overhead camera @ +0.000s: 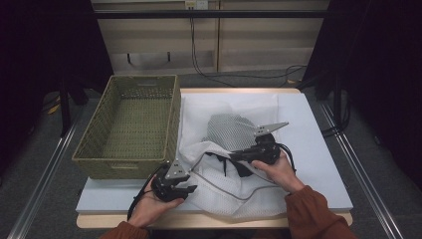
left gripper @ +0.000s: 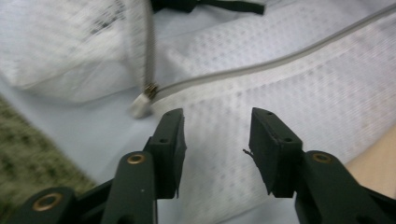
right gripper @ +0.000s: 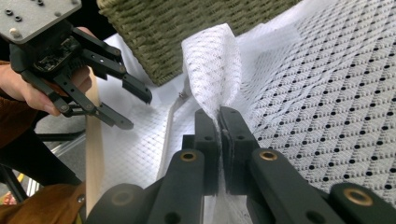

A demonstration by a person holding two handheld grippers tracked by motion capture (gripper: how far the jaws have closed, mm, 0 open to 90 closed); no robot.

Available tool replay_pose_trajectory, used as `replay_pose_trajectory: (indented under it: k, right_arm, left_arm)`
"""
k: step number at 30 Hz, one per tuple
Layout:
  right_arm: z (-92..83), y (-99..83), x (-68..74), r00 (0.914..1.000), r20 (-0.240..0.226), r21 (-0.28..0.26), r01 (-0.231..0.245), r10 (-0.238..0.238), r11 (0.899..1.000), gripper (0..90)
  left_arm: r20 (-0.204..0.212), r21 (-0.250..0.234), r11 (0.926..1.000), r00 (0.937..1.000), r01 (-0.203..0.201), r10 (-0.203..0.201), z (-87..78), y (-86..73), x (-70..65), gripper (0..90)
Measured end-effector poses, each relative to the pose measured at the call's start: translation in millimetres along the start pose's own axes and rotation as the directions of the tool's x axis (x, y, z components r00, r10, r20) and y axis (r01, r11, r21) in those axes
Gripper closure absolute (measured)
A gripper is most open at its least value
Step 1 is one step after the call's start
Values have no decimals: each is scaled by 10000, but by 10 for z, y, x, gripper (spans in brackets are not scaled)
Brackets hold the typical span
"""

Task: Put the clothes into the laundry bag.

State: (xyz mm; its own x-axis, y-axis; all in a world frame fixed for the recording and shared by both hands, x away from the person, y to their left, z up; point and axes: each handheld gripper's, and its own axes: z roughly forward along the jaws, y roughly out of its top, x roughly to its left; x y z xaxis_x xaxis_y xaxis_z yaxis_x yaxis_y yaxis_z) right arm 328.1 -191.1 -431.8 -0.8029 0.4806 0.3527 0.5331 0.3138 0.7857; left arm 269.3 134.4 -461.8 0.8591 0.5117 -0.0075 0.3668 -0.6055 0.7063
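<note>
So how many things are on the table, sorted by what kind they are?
Woven basket: 1
White mesh laundry bag: 1
Dark garment in the bag: 1
Grippers, left and right: 2
Total: 5

Basket and bench surroundings

A woven olive basket [overhead camera: 127, 127] stood on the bench [overhead camera: 318, 144], at its left side, its far end jutting past the bench's far edge. Behind the bench stood a pale wooden cabinet [overhead camera: 249, 40], with black cables [overhead camera: 239, 74] hanging down it and trailing over the grey floor [overhead camera: 368, 164].
</note>
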Motion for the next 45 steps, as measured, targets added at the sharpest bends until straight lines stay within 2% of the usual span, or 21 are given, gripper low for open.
replay_pose_trajectory:
  k: [2, 4, 5, 6, 8, 9, 10, 13, 14, 15, 16, 17, 18, 19, 21, 23, 24, 28, 37, 41, 45]
  right_arm:
    - [-3, -17, -4, 10000, 35, 39, -4, 4, 10000, 861]
    - [-4, -22, -2, 10000, 31, 52, -29, 28, 10000, 861]
    - [-6, -25, -2, 10000, 32, 66, -20, 20, 10000, 861]
    - [-9, -28, -3, 10000, 35, 66, -4, 4, 10000, 861]
    - [-6, -36, -9, 10000, 4, 88, -34, 34, 10000, 856]
    - [-3, -39, -11, 10000, 10, 78, -74, 74, 9999, 855]
    - [0, -42, -12, 10000, 17, 88, -88, 88, 9999, 856]
    - [1, -47, -8, 10000, 40, 131, -71, 71, 9999, 855]
    - [3, -50, -8, 10000, 26, 144, -43, 43, 9999, 855]
    - [-4, -55, -7, 10000, 23, 183, -81, 80, 9998, 855]
    - [-4, -55, -7, 10000, 23, 183, -81, 80, 9998, 855]
    - [-21, -75, 0, 9999, 49, 142, -97, 97, 9999, 855]
    - [-29, -86, 0, 9999, 67, 191, -126, 124, 9997, 855]
    - [-29, -86, 0, 9999, 67, 191, -126, 124, 9997, 855]
    - [-40, -111, 11, 9998, 96, 217, -177, 175, 9996, 857]
    - [-36, -136, 15, 9999, 52, 357, -105, 103, 9993, 858]
    - [-34, -146, 20, 10000, 23, 371, -85, 84, 9993, 859]
    - [10, -200, 7, 9999, -54, 582, -118, 121, 9982, 835]
    - [132, -254, 22, 9999, 132, 1105, 53, -68, 9939, 760]
    - [146, -293, 39, 9995, 170, 1398, 235, -262, 9899, 699]
    - [88, -354, 70, 9987, 357, 1557, 290, -350, 9874, 671]
  left_arm:
    - [-45, 137, 9998, 9999, 150, -150, -10, -44, 58, 480]
    - [-20, 327, 9995, 10000, -29, 29, -11, -88, 93, 480]
    - [-128, 335, 9993, 9998, 138, -134, -4, -108, 102, 475]
    - [110, 613, 9980, 9998, 129, -136, 24, -122, 102, 472]
    - [165, 622, 9980, 9998, 128, -139, 43, -125, 99, 471]
    - [221, 446, 9985, 9992, 314, -324, 65, -117, 81, 497]
    - [218, 597, 9981, 9997, 128, -141, 60, -100, 84, 538]
    - [227, 570, 9979, 9992, 305, -319, 80, -76, 77, 597]
    - [329, 522, 9986, 9994, 113, -130, 86, -75, 100, 668]
    - [509, 513, 9985, 9985, 176, -203, 93, -69, 117, 804]
    - [424, 477, 9986, 9988, 211, -232, 98, -66, 125, 804]
    - [453, 521, 9984, 9987, 227, -251, 99, -60, 129, 881]
    - [438, 653, 9977, 9988, 173, -202, 90, -52, 127, 891]
    - [362, 704, 9973, 9991, 210, -235, 83, -51, 122, 891]
    - [614, 802, 9964, 9976, 270, -320, 65, -48, 119, 894]
    - [755, 708, 9955, 9948, 626, -680, 3, -60, 109, 895]
    - [814, 809, 9958, 9954, 439, -505, -30, -72, 100, 895]
    - [874, 927, 9949, 9950, 393, -475, -114, -146, 20, 895]
    - [1079, 772, 9943, 9908, 734, -815, -218, -241, -39, 894]
    - [1193, 960, 9937, 9904, 586, -699, -254, -277, -80, 893]
    - [1245, 749, 9955, 9899, 588, -678, -311, -257, -123, 894]
